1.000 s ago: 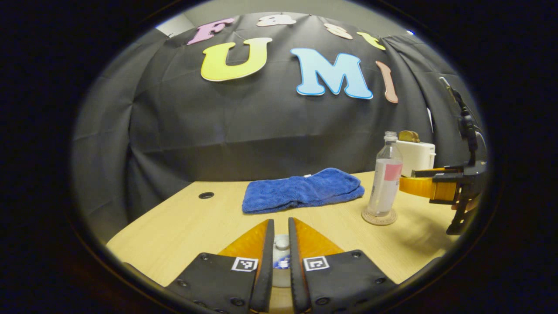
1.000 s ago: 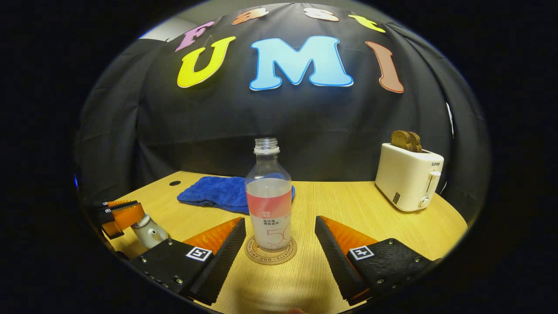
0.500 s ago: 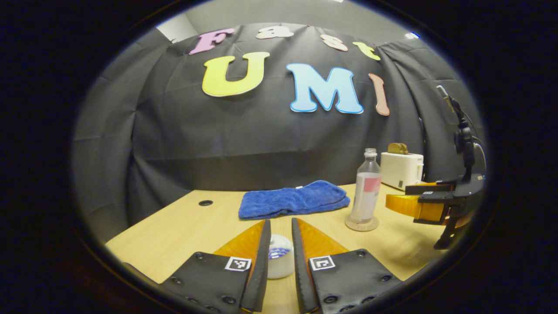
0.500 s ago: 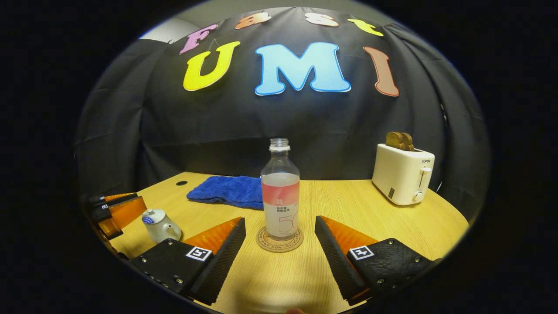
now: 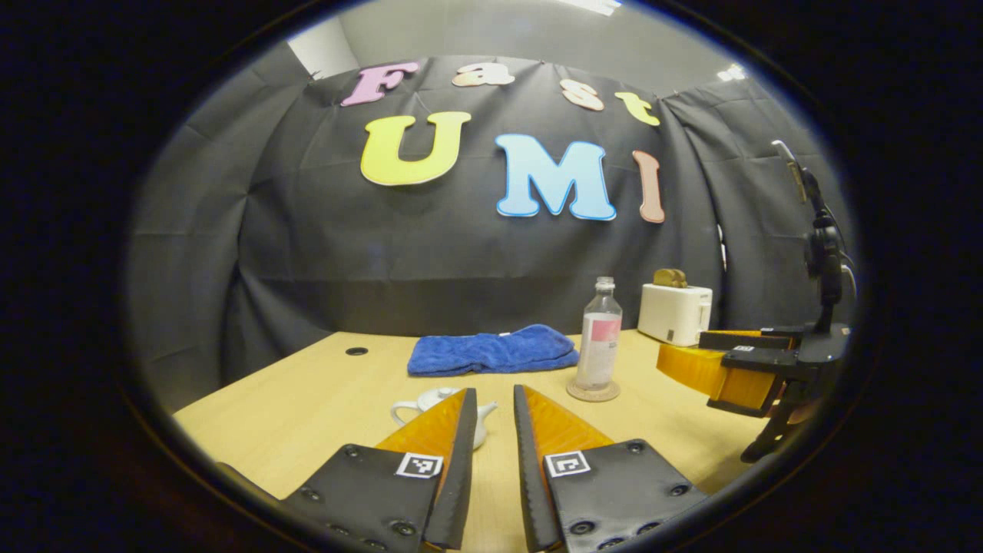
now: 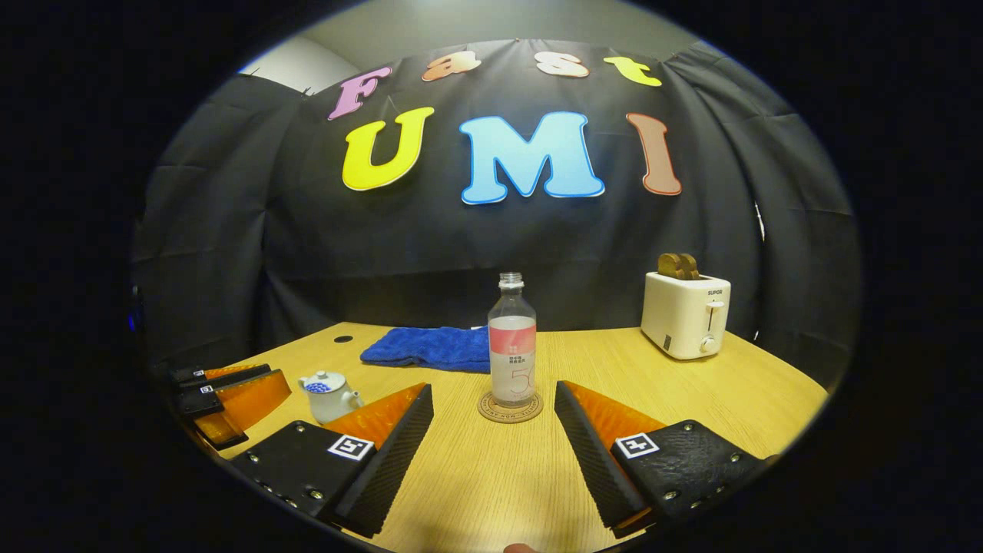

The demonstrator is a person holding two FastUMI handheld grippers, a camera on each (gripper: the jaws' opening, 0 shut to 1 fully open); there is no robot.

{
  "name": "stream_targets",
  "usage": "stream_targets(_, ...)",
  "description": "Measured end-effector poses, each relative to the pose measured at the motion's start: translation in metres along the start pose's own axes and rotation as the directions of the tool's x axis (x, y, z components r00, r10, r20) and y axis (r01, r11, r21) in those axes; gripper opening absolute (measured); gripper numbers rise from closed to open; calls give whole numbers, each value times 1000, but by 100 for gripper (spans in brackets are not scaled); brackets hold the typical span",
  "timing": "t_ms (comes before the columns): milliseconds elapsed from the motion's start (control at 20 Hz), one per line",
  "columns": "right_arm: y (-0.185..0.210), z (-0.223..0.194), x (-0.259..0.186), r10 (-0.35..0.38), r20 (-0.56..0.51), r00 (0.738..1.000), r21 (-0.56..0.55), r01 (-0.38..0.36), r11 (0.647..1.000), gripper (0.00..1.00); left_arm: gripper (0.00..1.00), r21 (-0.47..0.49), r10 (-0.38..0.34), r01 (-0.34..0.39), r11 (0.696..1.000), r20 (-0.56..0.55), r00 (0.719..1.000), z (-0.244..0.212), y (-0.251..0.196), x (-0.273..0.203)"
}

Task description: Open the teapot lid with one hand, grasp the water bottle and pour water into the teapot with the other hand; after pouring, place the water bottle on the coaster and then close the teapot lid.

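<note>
**A:** My left tongs [image 5: 491, 430] sit nearly together, gripping nothing; my right tongs [image 6: 491, 430] are spread wide, also empty.

**B:** Why?

**A:** I judge the job done. The water bottle [image 6: 512, 349] stands on its coaster [image 6: 510, 408]; the teapot [image 6: 329, 395] wears its lid [image 6: 319, 381] on the table [image 6: 614, 369], just left of my right tongs.

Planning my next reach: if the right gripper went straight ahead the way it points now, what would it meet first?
Probably the water bottle on its coaster, centred ahead of the open right gripper. The table between looks free, though depth is uncertain.
</note>
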State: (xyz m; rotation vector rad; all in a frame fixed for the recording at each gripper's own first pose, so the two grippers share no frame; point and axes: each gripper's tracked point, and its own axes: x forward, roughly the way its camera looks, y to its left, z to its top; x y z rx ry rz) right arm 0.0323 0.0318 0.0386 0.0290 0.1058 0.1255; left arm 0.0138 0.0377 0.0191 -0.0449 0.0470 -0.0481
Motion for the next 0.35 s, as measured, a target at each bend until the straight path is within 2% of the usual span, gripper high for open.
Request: stream_targets(350,2,-9,-27,-13,16,1000,8,13,1000,98,33,-9,-11,11,1000,5,1000,-2,-14,-27)
